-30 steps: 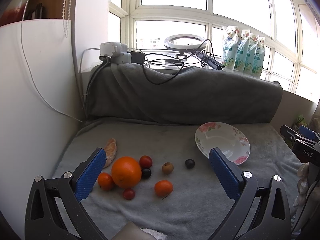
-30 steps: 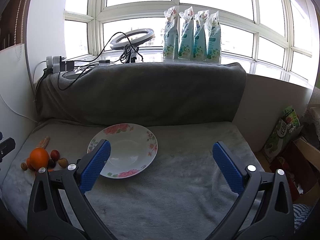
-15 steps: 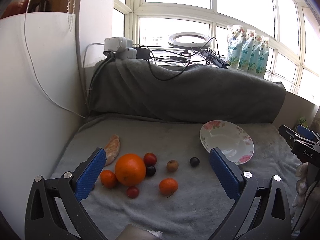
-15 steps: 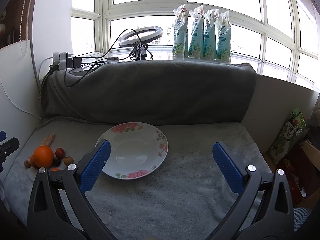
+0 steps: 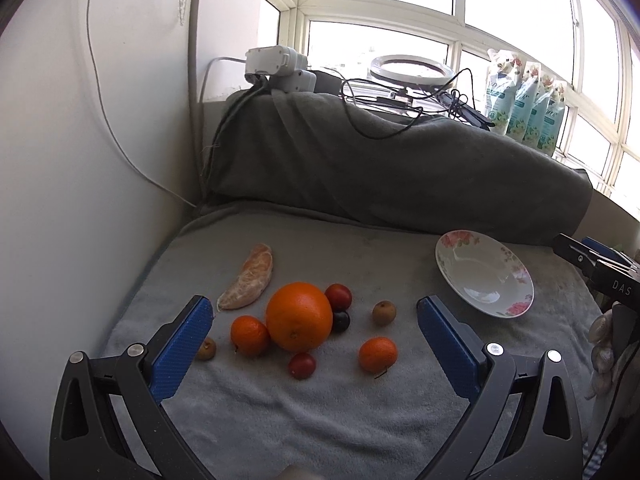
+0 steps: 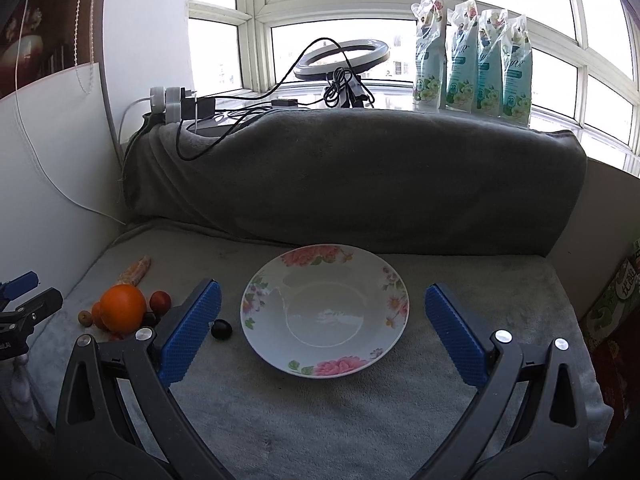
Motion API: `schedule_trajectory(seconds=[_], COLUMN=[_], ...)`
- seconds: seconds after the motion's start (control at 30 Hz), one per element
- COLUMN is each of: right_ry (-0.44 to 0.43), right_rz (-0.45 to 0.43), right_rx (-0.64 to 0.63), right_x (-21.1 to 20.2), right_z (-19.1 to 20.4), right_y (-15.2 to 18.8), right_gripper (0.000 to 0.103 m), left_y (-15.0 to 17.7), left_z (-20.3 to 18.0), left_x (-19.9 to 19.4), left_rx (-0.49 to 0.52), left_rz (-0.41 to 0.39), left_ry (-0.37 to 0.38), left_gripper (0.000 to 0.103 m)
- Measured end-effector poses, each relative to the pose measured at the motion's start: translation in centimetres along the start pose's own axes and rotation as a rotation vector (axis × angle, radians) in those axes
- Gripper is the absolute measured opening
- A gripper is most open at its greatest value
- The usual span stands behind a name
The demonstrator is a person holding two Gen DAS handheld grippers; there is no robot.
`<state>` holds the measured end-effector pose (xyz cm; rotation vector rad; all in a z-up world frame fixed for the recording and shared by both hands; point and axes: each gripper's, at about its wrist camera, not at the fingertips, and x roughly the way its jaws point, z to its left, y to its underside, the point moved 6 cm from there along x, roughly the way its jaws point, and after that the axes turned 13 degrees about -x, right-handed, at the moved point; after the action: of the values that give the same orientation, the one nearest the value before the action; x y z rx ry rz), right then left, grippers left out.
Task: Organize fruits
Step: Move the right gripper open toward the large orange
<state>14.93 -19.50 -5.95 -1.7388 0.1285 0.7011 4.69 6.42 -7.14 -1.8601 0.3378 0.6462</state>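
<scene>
The left gripper [image 5: 312, 344] is hovering with its jaws spread wide and holding nothing, framing the fruit cluster on the grey blanket [image 5: 320, 420]. Its view is showing the whole cluster: a large orange [image 5: 299, 316], a small mandarin [image 5: 249, 335] touching its left side, another mandarin [image 5: 377, 354] apart to the right, a peeled citrus segment [image 5: 247, 283] lying behind, two red cherry tomatoes [image 5: 339, 296] [image 5: 302, 365], a dark grape [image 5: 341, 321] tucked against the orange, and two brownish longans [image 5: 384, 312] [image 5: 205, 349], one half hidden by the left blue pad.

The right gripper [image 6: 320, 334] is likewise sitting wide open and empty, bracketing the floral plate [image 6: 384, 280]. Its view is revealing a second dark grape [image 6: 221, 328] just beside the plate's left rim, which the left view is not showing, while the cluster appears there only as a crowded clump at the far left.

A white panel [image 5: 60, 160] is closing off the left edge and a rolled dark blanket [image 6: 360, 176] the back; bare grey blanket is lying open between cluster and plate and in front of both.
</scene>
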Motion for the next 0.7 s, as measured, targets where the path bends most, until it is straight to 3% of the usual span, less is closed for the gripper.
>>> schedule_trajectory(seconds=[0.3,0.7], right_ry=[-0.252,-0.526], right_rz=[0.056,0.164], right_rx=[0.001,-0.04], right_x=[4.0,8.8], right_z=[4.1,10.0], right_y=[-1.2,-3.0], right_gripper=[0.103,0.103], left_y=[1.8,4.2], left_z=[2.9,4.0], left_x=[1.7,3.7], left_rx=[-0.056,-0.145], left_rz=[0.083,0.192], left_ry=[-0.005,0.044], left_gripper=[0.085,0.074])
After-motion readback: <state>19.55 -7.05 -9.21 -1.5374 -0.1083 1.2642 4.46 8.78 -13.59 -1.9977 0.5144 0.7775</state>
